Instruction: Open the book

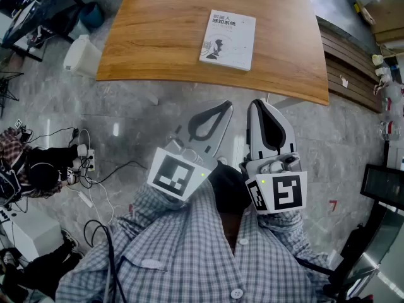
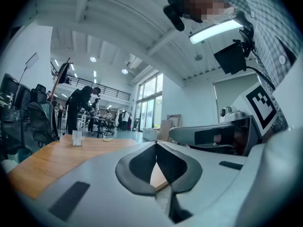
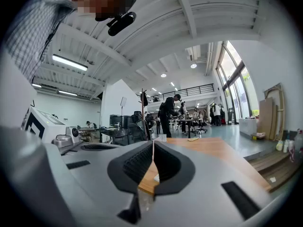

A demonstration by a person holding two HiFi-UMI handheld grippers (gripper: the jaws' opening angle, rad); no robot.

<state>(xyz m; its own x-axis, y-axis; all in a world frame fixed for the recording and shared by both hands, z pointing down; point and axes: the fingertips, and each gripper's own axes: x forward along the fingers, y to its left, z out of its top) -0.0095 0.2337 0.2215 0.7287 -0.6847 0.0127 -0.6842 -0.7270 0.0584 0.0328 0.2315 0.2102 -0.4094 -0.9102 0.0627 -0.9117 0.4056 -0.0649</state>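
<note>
I am seeing book (image 1: 228,40) lying closed, cover up, on desk (image 1: 158,36), untouched; nothing done yet. I am holding left gripper (image 1: 222,108) and right gripper (image 1: 257,106) short of desk edge, both empty, fingers pressed together; whole opening remaining

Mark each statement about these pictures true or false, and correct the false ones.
1. The book lies closed on the wooden table. True.
2. The left gripper and the right gripper both have their jaws together. True.
3. The left gripper has clamped the book's cover. False: its jaws are shut on nothing, and it is held short of the table's near edge.
4. The right gripper rests on top of the book. False: it is held over the floor beside the left gripper, apart from the book.
</note>
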